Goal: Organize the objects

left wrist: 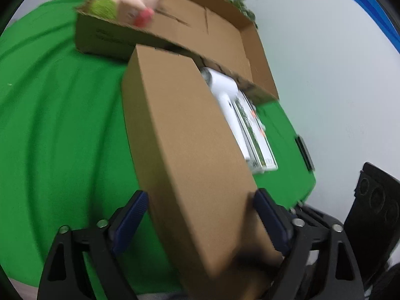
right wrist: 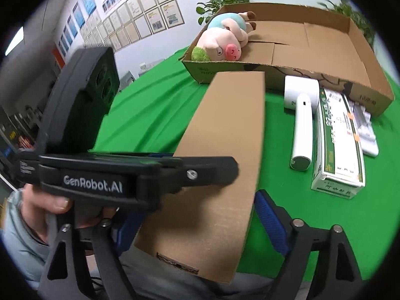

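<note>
On our far left the green cloth surface (left wrist: 62, 125) lies broad and bare, creased in soft folds, with free room out to its rounded edge. Next comes the long brown cardboard box (left wrist: 185, 150), plain, matte and sharp-cornered, tilted up off the cloth. Our left gripper (left wrist: 200, 212) has its jaws set wide around the box's near end: the right ribbed blue pad (left wrist: 268, 221) presses the box's side, while the left pad sits just clear of it, so we cannot tell how firm the hold is. In the right wrist view our right gripper (right wrist: 197, 222) straddles the same box from below; its left finger is hidden behind the left gripper's black body (right wrist: 140, 175), so we cannot tell whether its jaws bear on the cardboard.

Beyond the box's far end stands the shallow open cardboard tray (right wrist: 367, 97), its rough-cut walls low, its floor mostly free. A soft plush pig (right wrist: 225, 40) lies in its left corner. To the right, on the cloth beside the tray's front wall, a smooth white handled device (right wrist: 302, 127) lies flat, a glossy green-and-white carton (right wrist: 337, 150) just beside it. The surface's right edge drops off close past them.
</note>
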